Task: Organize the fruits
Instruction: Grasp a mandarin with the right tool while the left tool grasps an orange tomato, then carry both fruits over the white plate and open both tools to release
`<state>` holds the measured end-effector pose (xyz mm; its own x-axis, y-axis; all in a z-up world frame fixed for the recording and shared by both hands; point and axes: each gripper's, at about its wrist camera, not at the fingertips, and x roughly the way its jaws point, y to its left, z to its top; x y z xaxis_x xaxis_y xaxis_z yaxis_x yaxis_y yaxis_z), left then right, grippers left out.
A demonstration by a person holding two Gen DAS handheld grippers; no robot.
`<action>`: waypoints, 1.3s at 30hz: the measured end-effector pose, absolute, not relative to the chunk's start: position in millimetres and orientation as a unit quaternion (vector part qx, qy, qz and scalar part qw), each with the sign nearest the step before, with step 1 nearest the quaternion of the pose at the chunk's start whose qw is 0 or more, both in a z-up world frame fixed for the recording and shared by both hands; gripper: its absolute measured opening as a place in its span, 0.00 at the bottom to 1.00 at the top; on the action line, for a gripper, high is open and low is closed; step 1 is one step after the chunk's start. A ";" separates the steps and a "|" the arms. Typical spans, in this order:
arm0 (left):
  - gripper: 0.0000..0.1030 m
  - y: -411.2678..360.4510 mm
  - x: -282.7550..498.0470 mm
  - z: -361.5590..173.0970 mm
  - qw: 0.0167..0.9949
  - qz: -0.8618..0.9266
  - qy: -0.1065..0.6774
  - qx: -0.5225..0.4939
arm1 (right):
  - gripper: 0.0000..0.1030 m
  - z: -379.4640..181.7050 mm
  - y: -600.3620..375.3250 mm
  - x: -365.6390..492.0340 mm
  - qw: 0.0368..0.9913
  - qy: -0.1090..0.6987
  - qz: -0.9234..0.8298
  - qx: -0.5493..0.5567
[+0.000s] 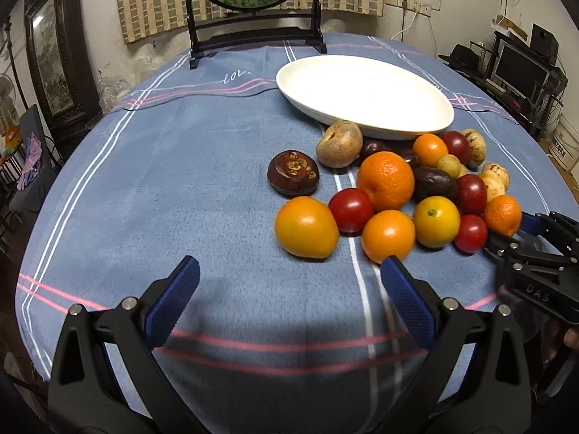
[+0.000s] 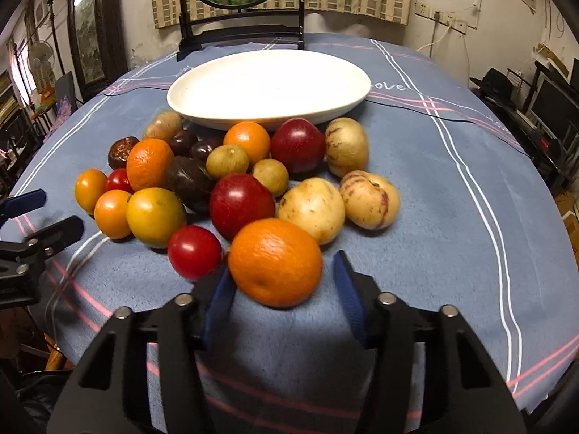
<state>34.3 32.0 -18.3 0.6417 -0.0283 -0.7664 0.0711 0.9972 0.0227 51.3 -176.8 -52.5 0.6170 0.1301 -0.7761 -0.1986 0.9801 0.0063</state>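
Note:
A pile of several fruits lies on the blue tablecloth in front of an empty white oval plate (image 2: 267,86), which also shows in the left wrist view (image 1: 362,94). My right gripper (image 2: 284,271) is open, its blue fingers either side of a small orange (image 2: 275,262) at the near edge of the pile; the left pad touches it, the right stands slightly off. That orange shows in the left wrist view (image 1: 503,215). My left gripper (image 1: 287,271) is open and empty, just short of an orange-yellow fruit (image 1: 307,226) and a small orange (image 1: 388,235).
A dark wooden stand with a round picture (image 1: 253,7) is at the table's far edge. A dark brown fruit (image 1: 293,172) and a tan fruit (image 1: 339,144) lie left of the pile. A desk with monitors (image 1: 521,68) is at the right.

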 end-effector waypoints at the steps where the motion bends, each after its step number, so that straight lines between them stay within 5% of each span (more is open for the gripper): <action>1: 0.98 32.9 38.3 -19.6 0.904 -0.028 0.425 0.024 | 0.44 -51.5 -178.1 51.5 0.898 0.426 0.099 -0.035; 7: 0.98 35.3 53.0 -18.5 0.908 -0.023 0.416 0.033 | 0.43 -50.2 -192.8 43.0 0.898 0.421 0.129 0.003; 10: 0.89 34.1 63.0 -24.9 0.902 -0.027 0.428 0.039 | 0.43 -49.1 -200.6 40.3 0.896 0.421 0.138 0.018; 13: 0.75 34.1 66.1 -30.3 0.899 -0.037 0.435 0.038 | 0.43 -47.0 -203.6 39.3 0.896 0.422 0.140 0.019; 17: 0.41 27.7 63.8 -31.8 0.896 -0.073 0.435 0.038 | 0.43 -47.3 -206.6 38.7 0.894 0.424 0.141 0.025; 28: 0.41 32.7 67.4 8.5 0.908 -0.121 0.401 0.020 | 0.43 0.9 -217.4 49.7 0.915 0.373 0.151 0.020; 33: 0.41 12.0 123.5 45.7 0.922 -0.114 0.370 0.030 | 0.43 34.2 -204.5 100.0 0.930 0.336 0.150 -0.011; 39: 0.41 -11.5 215.3 30.0 0.903 -0.087 0.419 0.030 | 0.43 10.1 -179.0 190.7 0.905 0.398 0.139 -0.050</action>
<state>215.3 -11.5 30.0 0.6330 -0.1323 -0.7628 0.1819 0.9831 -0.0195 190.7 -179.0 10.1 0.6443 0.2116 -0.7349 -0.2912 0.9564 0.0201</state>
